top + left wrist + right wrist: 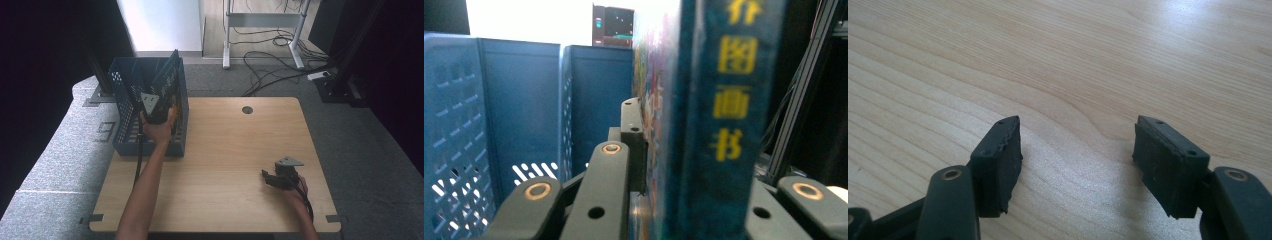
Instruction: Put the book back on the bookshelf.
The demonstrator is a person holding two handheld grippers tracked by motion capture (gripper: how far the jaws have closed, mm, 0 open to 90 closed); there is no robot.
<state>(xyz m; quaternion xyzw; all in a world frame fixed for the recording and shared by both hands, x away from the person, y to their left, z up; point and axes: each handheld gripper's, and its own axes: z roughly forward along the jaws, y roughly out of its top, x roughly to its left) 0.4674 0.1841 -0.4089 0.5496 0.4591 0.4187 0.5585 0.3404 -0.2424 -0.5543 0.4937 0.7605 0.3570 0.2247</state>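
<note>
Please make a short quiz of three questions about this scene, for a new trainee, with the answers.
1. True or false: the left gripper is inside the blue crate.
2. What does the left gripper hold? A) a cup B) a book C) a cable
3. Fill in: the right gripper hangs open above the bare wooden ____.

Key:
1. True.
2. B: the jaws close on the book, upright, with yellow characters on its dark spine.
3. table.
</note>
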